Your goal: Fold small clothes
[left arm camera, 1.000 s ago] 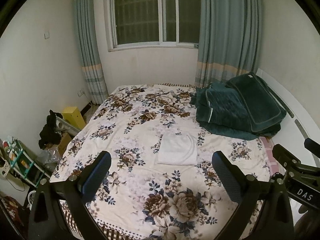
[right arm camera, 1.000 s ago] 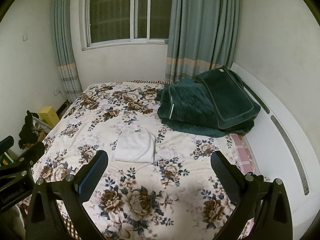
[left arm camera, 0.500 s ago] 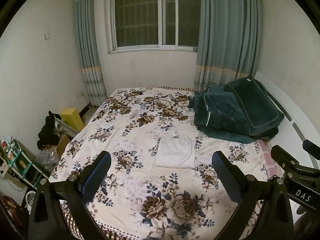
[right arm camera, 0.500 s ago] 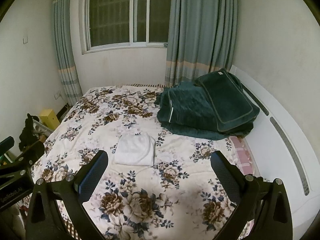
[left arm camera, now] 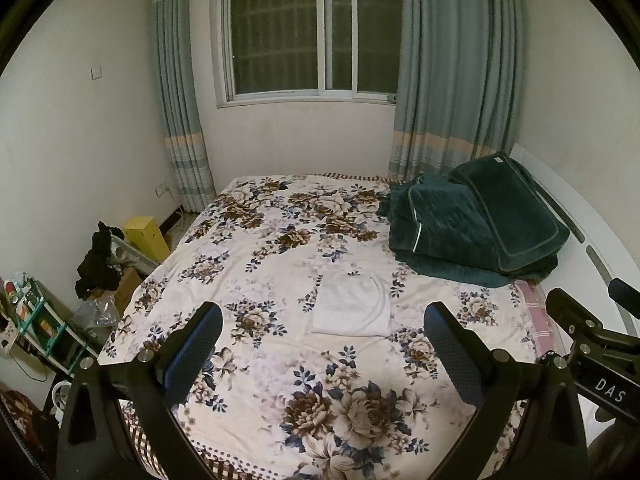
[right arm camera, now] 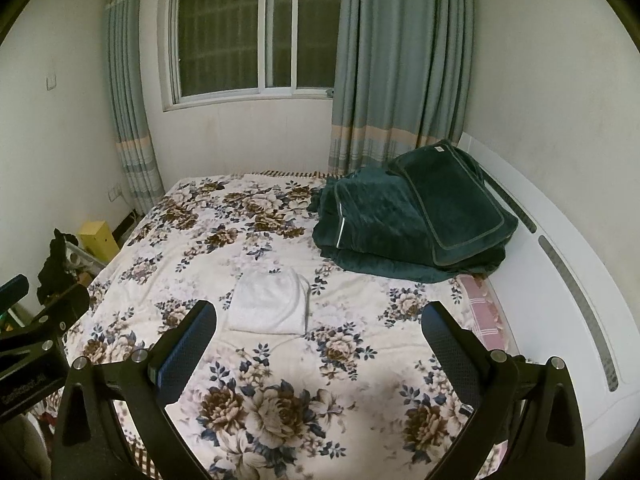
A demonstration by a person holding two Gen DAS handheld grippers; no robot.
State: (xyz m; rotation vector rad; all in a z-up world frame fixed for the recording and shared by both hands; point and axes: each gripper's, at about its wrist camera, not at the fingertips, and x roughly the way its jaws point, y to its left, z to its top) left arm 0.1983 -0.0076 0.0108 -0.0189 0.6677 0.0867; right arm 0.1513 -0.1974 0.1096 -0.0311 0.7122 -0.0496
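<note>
Both cameras have drawn back and risen a little, so the bed looks farther than before; the left gripper and the right gripper hang above its near edge, both spread wide and holding nothing; the folded white garment lies flat mid-bed, near the green blanket.

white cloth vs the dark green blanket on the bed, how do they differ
The white cloth is small, pale and folded into a flat, neat rectangle; the dark green blanket is far bulkier and heaped in thick, loose layers. The white cloth lies alone near the middle of the floral bedspread, while the dark green blanket sits at the far right side by the white headboard. Both rest on the bedspread, untouched by either gripper.
</note>
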